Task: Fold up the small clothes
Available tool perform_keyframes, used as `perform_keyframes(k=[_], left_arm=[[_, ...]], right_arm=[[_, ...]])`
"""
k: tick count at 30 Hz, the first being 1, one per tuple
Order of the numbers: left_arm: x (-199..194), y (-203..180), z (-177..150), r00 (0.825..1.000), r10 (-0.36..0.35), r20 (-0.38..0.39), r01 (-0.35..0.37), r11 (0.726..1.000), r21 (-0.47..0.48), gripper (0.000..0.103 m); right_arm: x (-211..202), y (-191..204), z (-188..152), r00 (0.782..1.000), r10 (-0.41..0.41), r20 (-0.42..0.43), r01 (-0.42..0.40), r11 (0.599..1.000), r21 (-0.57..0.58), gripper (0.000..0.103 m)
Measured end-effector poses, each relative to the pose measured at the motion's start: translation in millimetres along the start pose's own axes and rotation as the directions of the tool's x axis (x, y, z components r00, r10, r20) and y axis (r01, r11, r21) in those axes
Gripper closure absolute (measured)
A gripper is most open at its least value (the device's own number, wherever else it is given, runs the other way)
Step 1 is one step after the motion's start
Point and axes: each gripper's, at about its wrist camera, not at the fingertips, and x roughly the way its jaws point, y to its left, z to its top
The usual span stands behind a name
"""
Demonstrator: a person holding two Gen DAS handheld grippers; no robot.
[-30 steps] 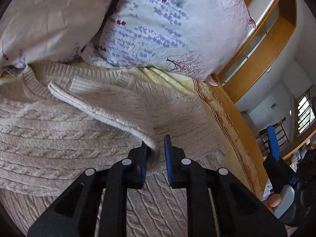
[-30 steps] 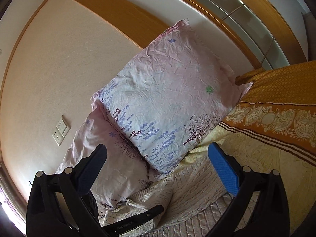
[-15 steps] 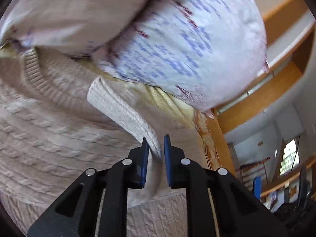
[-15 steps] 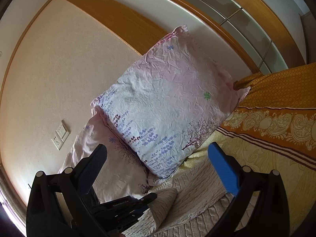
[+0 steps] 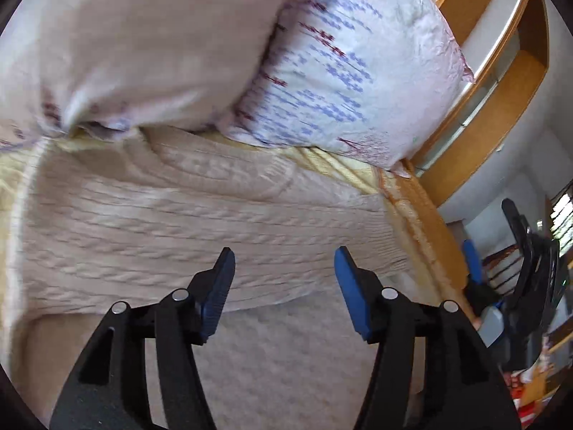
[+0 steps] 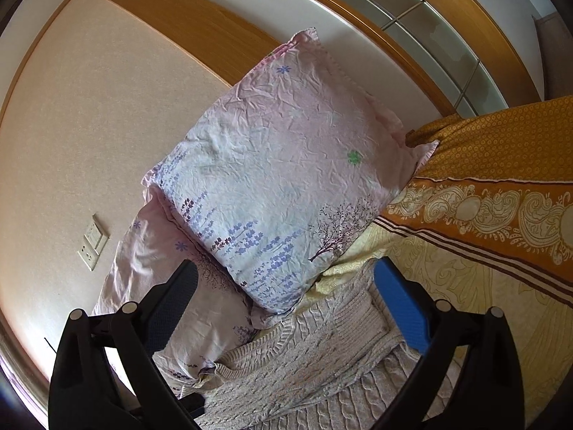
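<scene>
Knitwear of this kind, a cream cable-knit sweater spread on the bed, should handle as soft, thick and floppy with some weight, so a pinch at a ribbed edge or at a fold's corner looks safest. It lies just ahead of and beneath the left tongs, whose blue-padded jaws have just been opening and now stand wide with nothing between them. The right tongs also gape wide and empty, the ribbed neckline just beyond them. Two crinkled pale floral pillows crowd the sweater's far edge, so the collar end has little room. An orange patterned bedspread lies to the right, well clear.
</scene>
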Motion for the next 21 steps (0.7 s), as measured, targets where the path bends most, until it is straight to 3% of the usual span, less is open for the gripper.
perform_keyframes(k=[3,7,9,12,14,16,18,21], left_arm=[[-45,38,-12,0.986,0.163,0.038,-0.165,0.986,0.036,0.036],[-84,84,-30,0.956,0.294,0.001,-0.293,0.954,0.059,0.032],[-89,97,-38,0.935,0.353,-0.026,-0.349,0.932,0.097,0.032],[-86,103,-50,0.891,0.454,-0.024,-0.442,0.878,0.184,0.032],[-78,105,-54,0.864,0.503,-0.018,-0.484,0.841,0.243,0.033],[-65,106,-56,0.851,0.525,-0.028,-0.497,0.820,0.284,0.043],[-48,104,-55,0.842,0.537,-0.050,-0.494,0.806,0.325,0.049],[-29,97,-56,0.818,0.574,-0.031,-0.517,0.758,0.398,0.057]], right_arm=[[8,-8,-1,0.999,-0.018,-0.045,0.020,0.999,0.028,0.010],[24,-13,-3,0.983,-0.038,-0.180,0.047,0.998,0.044,0.010],[33,-11,-1,0.955,-0.066,-0.290,0.074,0.997,0.018,0.010],[37,-7,3,0.907,-0.123,-0.402,0.096,0.992,-0.088,0.014],[33,-6,8,0.884,-0.190,-0.428,0.118,0.975,-0.187,0.015],[27,-9,14,0.867,-0.236,-0.439,0.137,0.960,-0.246,0.015],[20,-17,20,0.860,-0.256,-0.441,0.154,0.955,-0.254,0.015],[11,-27,26,0.855,-0.266,-0.445,0.174,0.956,-0.235,0.015]])
